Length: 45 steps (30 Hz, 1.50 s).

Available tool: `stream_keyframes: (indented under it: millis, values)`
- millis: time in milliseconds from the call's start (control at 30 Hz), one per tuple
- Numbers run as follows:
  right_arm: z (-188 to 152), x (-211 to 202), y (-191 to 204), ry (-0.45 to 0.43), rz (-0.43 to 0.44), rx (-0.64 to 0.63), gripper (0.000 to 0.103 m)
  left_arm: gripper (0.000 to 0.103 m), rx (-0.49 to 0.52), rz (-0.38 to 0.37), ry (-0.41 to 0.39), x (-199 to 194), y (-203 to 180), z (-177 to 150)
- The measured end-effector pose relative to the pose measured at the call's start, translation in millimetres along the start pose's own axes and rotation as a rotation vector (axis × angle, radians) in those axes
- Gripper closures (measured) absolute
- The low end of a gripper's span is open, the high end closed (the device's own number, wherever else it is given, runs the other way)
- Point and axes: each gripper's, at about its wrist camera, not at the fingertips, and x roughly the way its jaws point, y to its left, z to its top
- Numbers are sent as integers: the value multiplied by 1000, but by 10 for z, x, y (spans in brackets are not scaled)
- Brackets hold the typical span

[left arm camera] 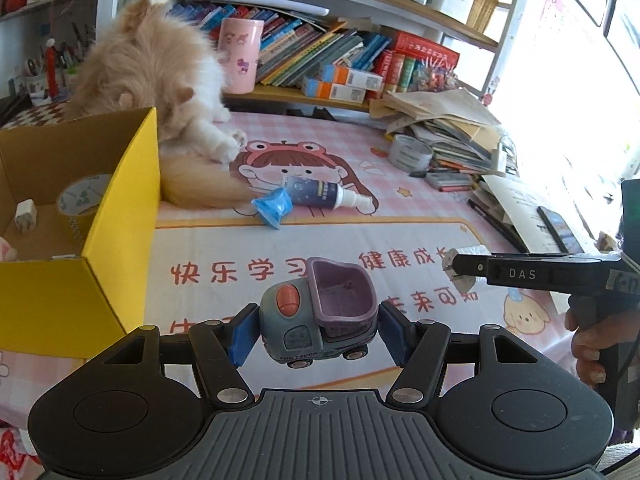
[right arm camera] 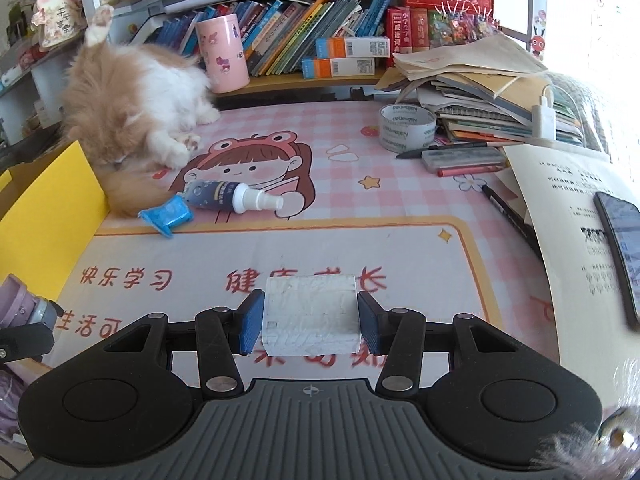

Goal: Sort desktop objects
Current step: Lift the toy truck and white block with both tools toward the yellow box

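Note:
My left gripper point(left arm camera: 318, 334) is shut on a grey-blue toy truck point(left arm camera: 316, 316) with a purple tipper, held above the cartoon desk mat. The yellow cardboard box point(left arm camera: 120, 216) stands open just to its left, with a tape roll point(left arm camera: 82, 196) and a small white block point(left arm camera: 25, 215) inside. My right gripper point(right arm camera: 310, 326) is shut on a white tissue pack point(right arm camera: 310, 316), lifted over the mat. In the left wrist view the right gripper point(left arm camera: 456, 268) reaches in from the right. A dark spray bottle point(right arm camera: 232, 197) and a blue packet point(right arm camera: 168, 216) lie on the mat further back.
A fluffy orange-and-white cat point(right arm camera: 132, 104) lies at the back left beside the box, tail touching the blue packet. A grey tape roll point(right arm camera: 406, 126), pens, a stack of books and papers point(right arm camera: 488, 100) and a phone point(right arm camera: 622, 248) crowd the right side. A bookshelf with a pink cup point(right arm camera: 222, 54) lines the back.

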Motion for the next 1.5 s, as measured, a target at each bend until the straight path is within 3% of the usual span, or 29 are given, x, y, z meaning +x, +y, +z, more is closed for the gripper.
stream_keyframes:
  millis: [467, 867, 1100, 1500]
  values:
    - [-369, -324, 407, 11, -48, 22, 57, 39, 20, -49, -13, -328, 304, -224]
    - [-632, -583, 1129, 22, -4, -108, 57, 39, -74, -50, -26, -743, 754, -544]
    - [-808, -730, 1421, 35, 11, -124, 57, 39, -93, -53, -26, -966, 923, -753]
    - [-1228, -878, 1977, 99, 96, -126, 57, 39, -94, 10, 6, -1373, 1193, -1163]
